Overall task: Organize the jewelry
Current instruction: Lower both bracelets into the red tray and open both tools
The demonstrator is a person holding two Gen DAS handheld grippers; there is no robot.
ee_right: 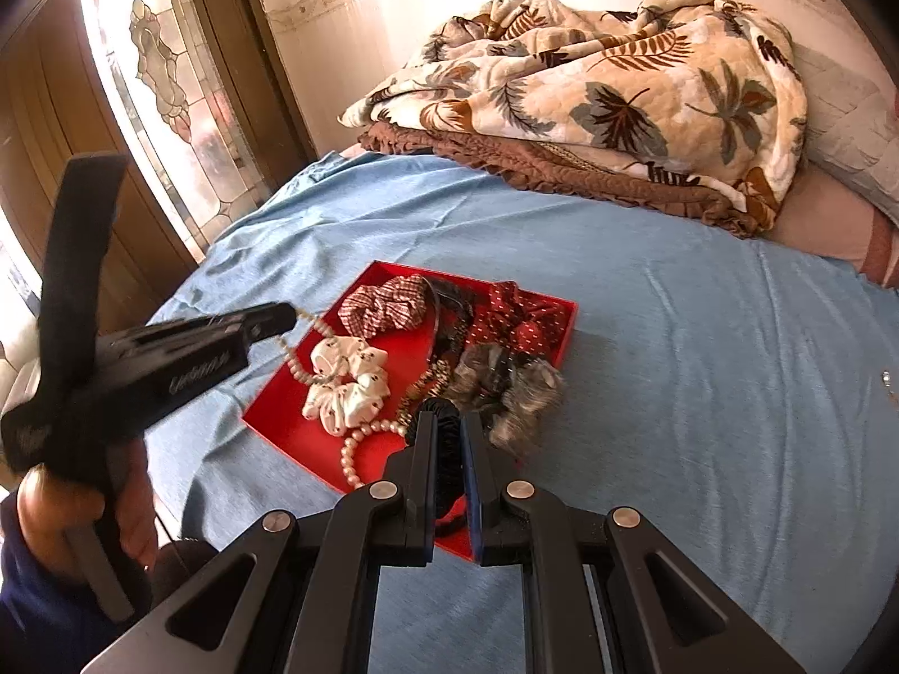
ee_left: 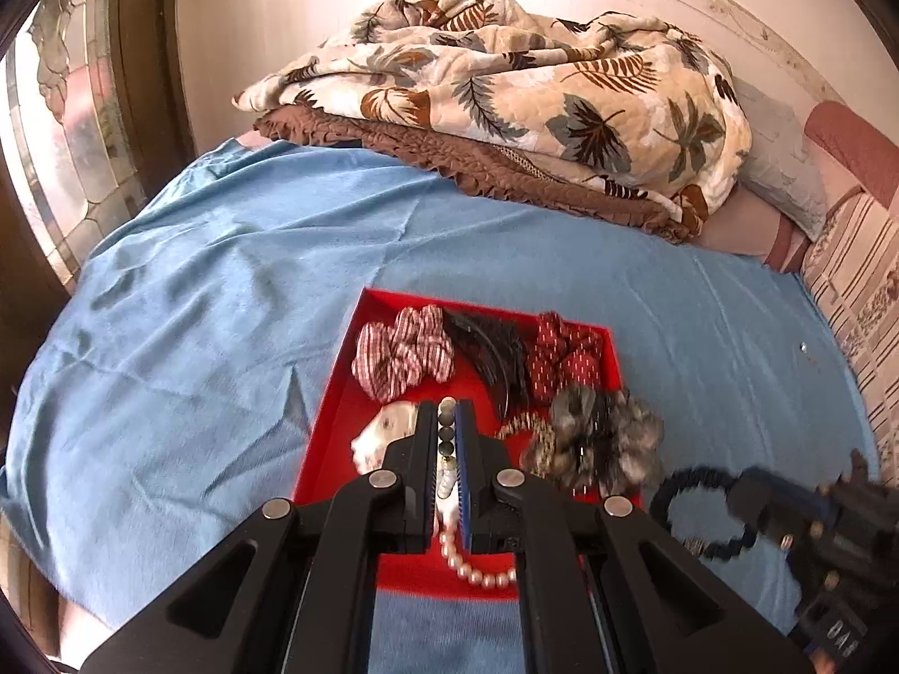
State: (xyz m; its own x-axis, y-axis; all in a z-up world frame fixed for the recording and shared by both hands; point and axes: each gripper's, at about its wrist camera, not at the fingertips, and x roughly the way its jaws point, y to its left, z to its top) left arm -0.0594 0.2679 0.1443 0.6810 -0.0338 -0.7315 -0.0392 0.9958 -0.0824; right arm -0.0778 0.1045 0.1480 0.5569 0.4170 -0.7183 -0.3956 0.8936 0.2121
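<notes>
The black plastic left gripper has round silver screws and blue pads. The black right gripper looks the same. A bare-skinned hand shows beside a dark blue sleeve.

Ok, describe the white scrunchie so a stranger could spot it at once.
On the blue bedspread sits a shallow red tray. The white scrunchie lies near its left side, beside the pearl necklace. It is the only pale scrunchie, white with small dark specks; the others are checked, red dotted or grey furry.
</notes>
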